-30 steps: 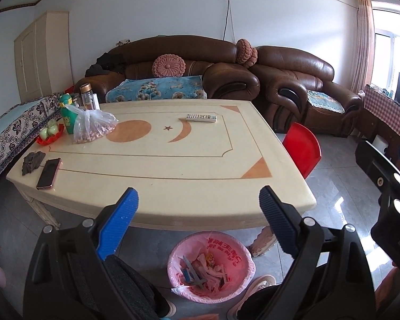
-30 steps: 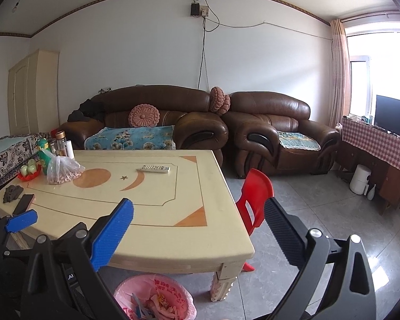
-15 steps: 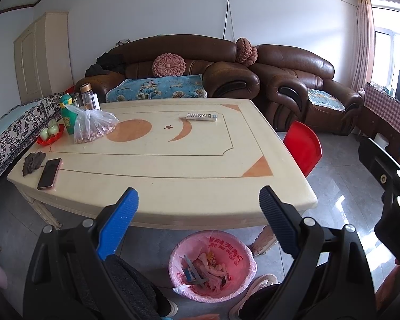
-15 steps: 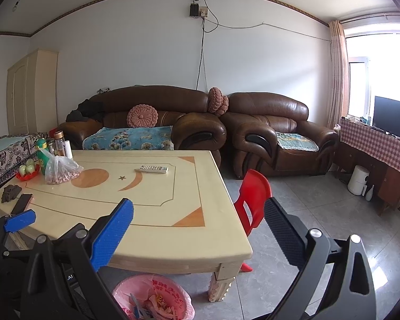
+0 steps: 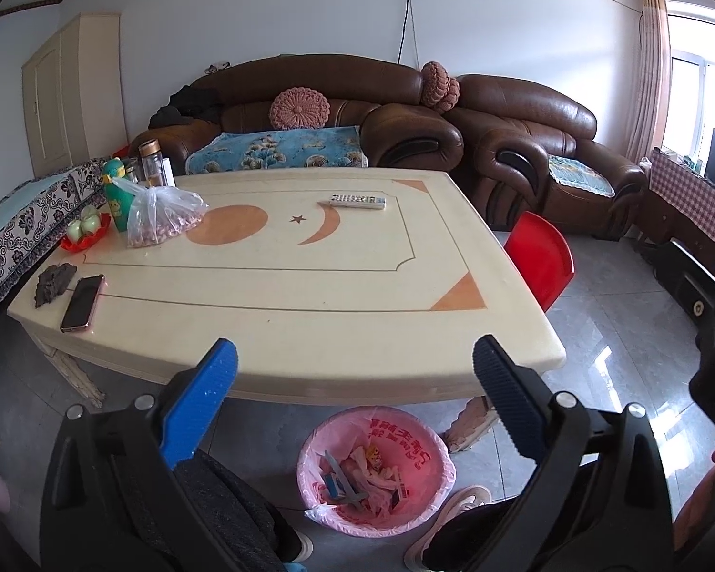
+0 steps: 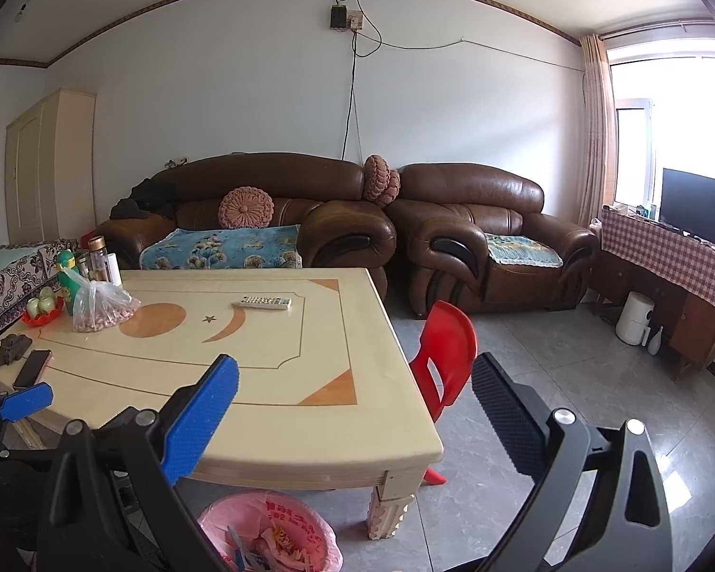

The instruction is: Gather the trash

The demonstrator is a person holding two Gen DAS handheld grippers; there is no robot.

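Both pairs of fingers stand wide apart with nothing between them. The left gripper hovers over the near edge of the cream worktop with orange moon and star inlays, its blue finger on one side and black ribbed finger on the other. Below it, on the grey tiled floor just under the worktop's near edge, sits the round bin lined with a pink plastic bag, holding scraps of paper and wrappers. The right gripper is held beside the left, higher up, looking across the worktop's near right corner; the same pink-lined bin shows at the bottom of its view, next to the carved worktop leg.

On the worktop lie a white remote control toward the far side, a clear plastic bag of reddish nuts near the left end, a green bottle just behind it, a red dish of pale green fruit, a dark phone and a dark crumpled lump beside it. A red plastic chair stands at the worktop's right side, with a brown leather sofa beyond.
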